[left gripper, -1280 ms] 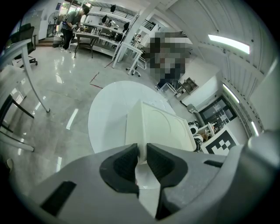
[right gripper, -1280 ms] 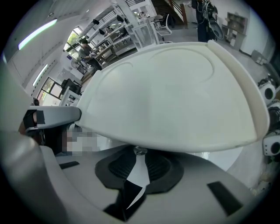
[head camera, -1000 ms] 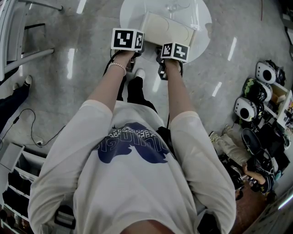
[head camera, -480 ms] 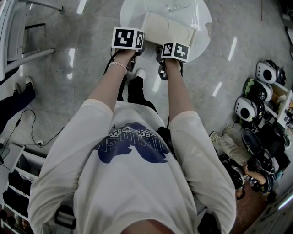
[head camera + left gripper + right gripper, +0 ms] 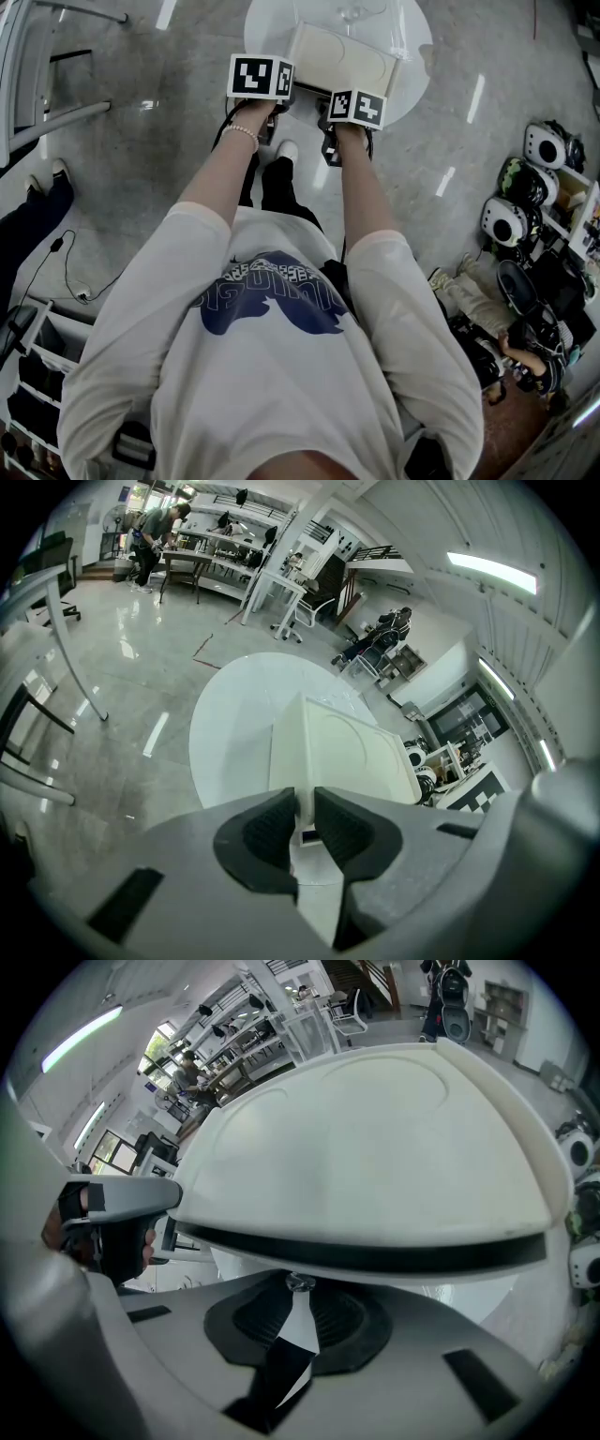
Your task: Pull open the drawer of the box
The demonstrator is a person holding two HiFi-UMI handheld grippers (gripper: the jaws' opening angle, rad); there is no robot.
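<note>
Two tongs are on the cream box (image 5: 342,54), which stands upright on the round white table (image 5: 267,42) straight ahead of you. Your left tongs (image 5: 306,819) are clamped on the box's near left corner. The upright corner edge stands between the dark ribbed pads (image 5: 265,832), and both press on it. Your right tongs (image 5: 298,1309) are at the front face, closed on the small silvery drawer knob (image 5: 300,1283), which sits just under the dark seam below the box's top panel. In the head view, the left marker cube (image 5: 260,78) is at the box's left front corner. The right marker cube (image 5: 357,107) is near the middle of its front, close to the left cube but apart from it. The top panel carries a curved embossed line. No view settles whether the knob has come away from the box face. You wear a bead bracelet (image 5: 240,135) on your left wrist.
</note>
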